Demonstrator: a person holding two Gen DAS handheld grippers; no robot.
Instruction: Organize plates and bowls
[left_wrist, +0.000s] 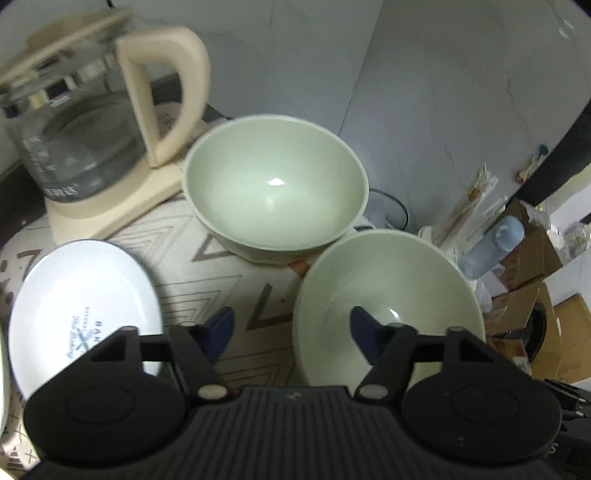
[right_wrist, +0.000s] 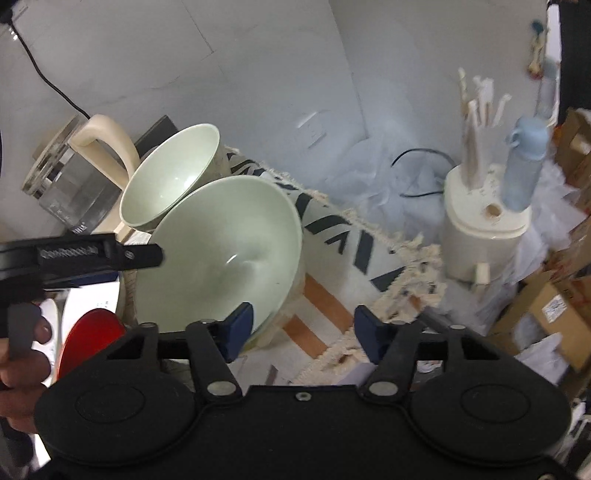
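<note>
Near bowl (left_wrist: 388, 295) beside far bowl (left_wrist: 275, 184), rims nearly touching; plate (left_wrist: 83, 306) left of near bowl; left gripper (left_wrist: 291, 328) and right gripper (right_wrist: 303, 328) straddle its rim, jaws part-open, not pressing

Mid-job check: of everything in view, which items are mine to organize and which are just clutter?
Job items: near green bowl, far green bowl, white plate.

Just lying about: glass kettle, blue bottle, cream canister holding wrapped chopsticks, cardboard boxes.
</note>
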